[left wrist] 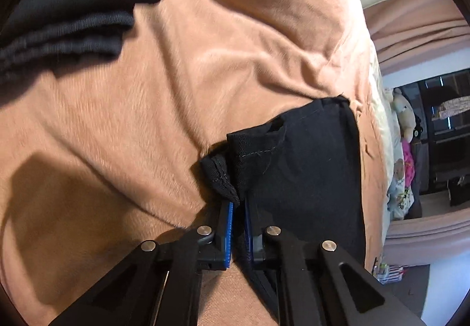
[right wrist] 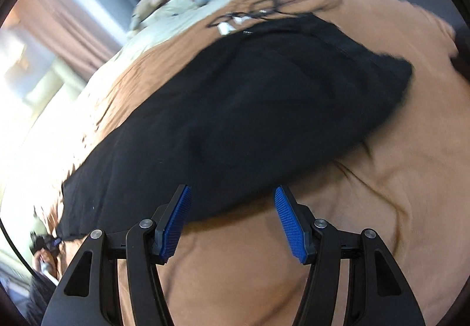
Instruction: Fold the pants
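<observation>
On bedspread (right wrist: 382,179), pants (right wrist: 235,120) lengthwise diagonal

The pants (right wrist: 235,120) lie spread across the blanket (right wrist: 382,193) at frame centre; cables (right wrist: 279,5) lie behind them, folded clothes (left wrist: 67,29) upper left.

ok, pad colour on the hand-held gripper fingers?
Blue, ribbed pads on black fingers. Clearest in the right wrist view, where the jaws stand open.
</observation>
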A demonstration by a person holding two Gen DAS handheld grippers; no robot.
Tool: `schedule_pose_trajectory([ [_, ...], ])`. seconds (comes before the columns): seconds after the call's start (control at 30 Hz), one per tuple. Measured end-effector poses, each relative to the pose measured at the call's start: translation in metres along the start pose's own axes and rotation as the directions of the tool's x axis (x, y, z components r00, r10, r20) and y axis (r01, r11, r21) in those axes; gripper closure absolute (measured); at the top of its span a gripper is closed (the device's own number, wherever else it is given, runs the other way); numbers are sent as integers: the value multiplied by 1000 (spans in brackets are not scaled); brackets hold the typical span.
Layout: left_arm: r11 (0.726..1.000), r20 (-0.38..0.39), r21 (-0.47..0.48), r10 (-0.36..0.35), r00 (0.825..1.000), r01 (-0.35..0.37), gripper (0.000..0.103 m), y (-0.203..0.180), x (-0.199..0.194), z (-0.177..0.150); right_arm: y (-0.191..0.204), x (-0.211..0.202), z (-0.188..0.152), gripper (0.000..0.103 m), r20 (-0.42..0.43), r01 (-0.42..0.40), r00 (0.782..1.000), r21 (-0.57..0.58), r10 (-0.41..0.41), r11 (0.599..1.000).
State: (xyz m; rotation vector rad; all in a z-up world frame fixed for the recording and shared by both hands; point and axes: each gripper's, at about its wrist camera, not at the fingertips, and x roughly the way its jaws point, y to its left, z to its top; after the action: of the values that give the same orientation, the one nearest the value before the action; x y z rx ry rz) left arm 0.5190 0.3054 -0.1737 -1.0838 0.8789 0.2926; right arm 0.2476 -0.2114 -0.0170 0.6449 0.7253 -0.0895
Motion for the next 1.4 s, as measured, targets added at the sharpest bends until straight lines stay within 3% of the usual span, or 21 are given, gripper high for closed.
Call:
schedule_pose_trajectory([
  [0.17, 999, 32, 36, -17, 999, 16, 96, -18, -11, 4, -32, -7, -3, 45, 8, -49, 999, 126, 49, 991],
  [0.37, 999, 1, 27, 18, 1000, -18, 96, -14, -2, 4, -50, 4, -3, 45, 10, -130, 991, 222, 131, 966],
  [0.5, 1000, -21, 12, 26, 999, -26, 91, -5, 6, 1, -67, 17, 1, 45, 30, -146, 989, 293, 144, 945],
  [0.6, 1000, -37, -7, 16, 999, -16, 83, 2, 11, -2, -75, 21, 2, 45, 53, -152, 988, 315, 143, 937],
  [0.97, 997, -22, -51, -64, 998, 62, 81, 13, 19, 4, -67, 30, -3, 45, 174, -146, 981, 351, 89, 925],
  [1.2, 992, 13, -52, -111, 994, 111, 78, 16, 14, 6, -64, 32, -11, 68, 190, -140, 979, 368, 73, 919],
  [1.33, 992, 43, -22, -121, 992, 122, 78, 13, 4, 5, -65, 24, -13, 90, 195, -144, 978, 360, 77, 922],
  [1.4, 991, 54, -8, -129, 990, 130, 88, 9, -1, 6, -65, 21, -12, 95, 194, -148, 978, 352, 82, 924],
])
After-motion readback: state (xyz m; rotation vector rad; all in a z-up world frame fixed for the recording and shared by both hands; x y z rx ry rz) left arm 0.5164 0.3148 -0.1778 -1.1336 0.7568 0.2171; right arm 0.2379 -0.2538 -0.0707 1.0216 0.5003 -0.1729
